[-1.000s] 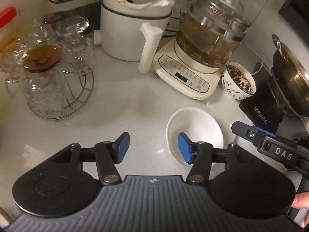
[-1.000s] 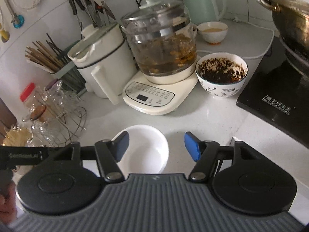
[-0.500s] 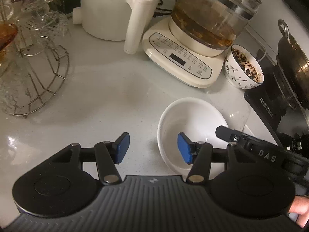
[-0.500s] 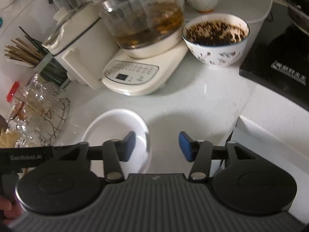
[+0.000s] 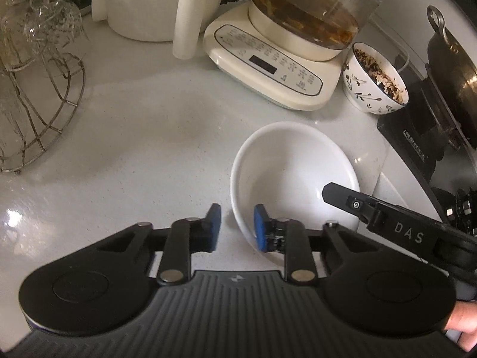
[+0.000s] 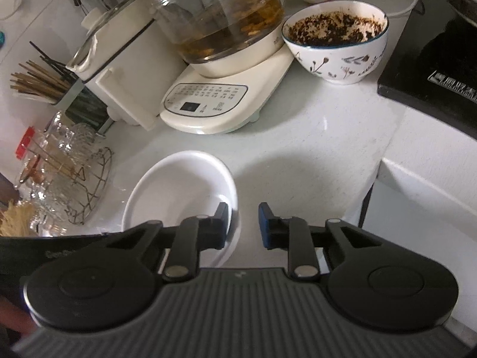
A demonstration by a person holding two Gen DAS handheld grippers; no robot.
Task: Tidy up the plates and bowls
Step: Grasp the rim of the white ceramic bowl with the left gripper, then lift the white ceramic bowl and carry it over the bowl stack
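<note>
A plain white bowl (image 5: 293, 176) (image 6: 179, 191) sits upright on the white counter (image 5: 143, 137). My left gripper (image 5: 236, 227) straddles the bowl's left rim, one blue pad outside and one inside. Its jaws are closing, and a sliver of counter still shows between the outer pad and the rim. My right gripper (image 6: 243, 223) straddles the opposite rim the same way. It is also closing, with a visible gap at its outer pad. The right gripper (image 5: 342, 197) also reaches over the bowl in the left wrist view.
Behind the bowl stand a glass kettle on a cream base (image 5: 268, 62) (image 6: 220, 101) and a white pot (image 5: 143, 3). A patterned bowl (image 5: 374, 83) (image 6: 337, 38) holds dark residue. A wire rack of glasses (image 5: 32, 89) is at the left, a black hob (image 6: 432, 68) at the right.
Both grippers came down onto the white bowl, which now looks larger and closer. Both pairs of jaws narrowed from wide apart to a small gap around opposite rims.
</note>
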